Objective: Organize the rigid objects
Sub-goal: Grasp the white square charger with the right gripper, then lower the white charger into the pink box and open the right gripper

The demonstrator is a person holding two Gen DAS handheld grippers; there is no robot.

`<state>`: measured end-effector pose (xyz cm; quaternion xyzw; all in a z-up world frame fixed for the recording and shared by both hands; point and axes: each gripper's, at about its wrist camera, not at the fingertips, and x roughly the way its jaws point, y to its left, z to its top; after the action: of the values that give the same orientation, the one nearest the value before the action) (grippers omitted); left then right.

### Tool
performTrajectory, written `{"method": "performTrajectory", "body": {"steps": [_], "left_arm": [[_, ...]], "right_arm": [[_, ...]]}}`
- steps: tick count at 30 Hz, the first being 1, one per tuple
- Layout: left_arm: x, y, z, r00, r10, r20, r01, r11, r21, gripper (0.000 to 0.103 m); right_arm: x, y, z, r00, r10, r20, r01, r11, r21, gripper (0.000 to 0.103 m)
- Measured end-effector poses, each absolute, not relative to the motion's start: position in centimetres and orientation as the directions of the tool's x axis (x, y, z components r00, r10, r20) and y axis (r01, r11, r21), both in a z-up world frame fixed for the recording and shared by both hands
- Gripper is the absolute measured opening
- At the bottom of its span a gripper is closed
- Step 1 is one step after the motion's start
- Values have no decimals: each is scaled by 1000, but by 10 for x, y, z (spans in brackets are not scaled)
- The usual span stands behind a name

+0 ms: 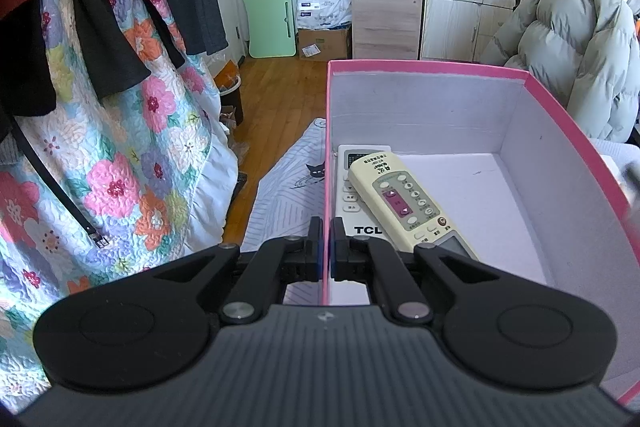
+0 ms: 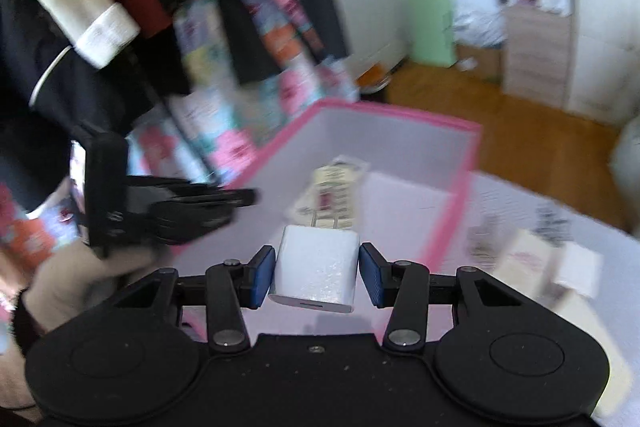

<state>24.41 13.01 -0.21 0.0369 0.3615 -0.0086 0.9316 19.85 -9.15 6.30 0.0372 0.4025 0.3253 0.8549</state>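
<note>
Your right gripper (image 2: 317,273) holds the white USB charger (image 2: 316,269) between its pads, above the pink box's (image 1: 424,67) near end; lower it right of the two remotes (image 1: 408,199). Your left gripper (image 1: 326,251) pinches the box's left wall. The box sits on a bed; wood floor beyond.

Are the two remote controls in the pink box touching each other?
Touching: the left wrist view shows the cream remote lying across the white TCL remote.
</note>
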Motion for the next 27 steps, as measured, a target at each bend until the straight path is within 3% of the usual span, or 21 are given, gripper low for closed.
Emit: {"method": "performTrajectory", "body": {"steps": [3,10,19,27], "left_arm": [[243,128,-2,742,13,-671,44,997,68,2],[243,127,-2,744,10,-669,42,997,61,2],[242,130,-2,745,5,-667,39,998,51,2],[243,129,-2,749,23,-662,46,995,87,3]], "right_arm": [[227,-70,51,342,624,-703,-498,754,428,51],[264,-29,5,173,591,-788,-415,769,486,51],[289,-23,-44,45,688,-724,-129,723,679,55],[246,-71,11,191,742,-643,-276,669,690,57]]}}
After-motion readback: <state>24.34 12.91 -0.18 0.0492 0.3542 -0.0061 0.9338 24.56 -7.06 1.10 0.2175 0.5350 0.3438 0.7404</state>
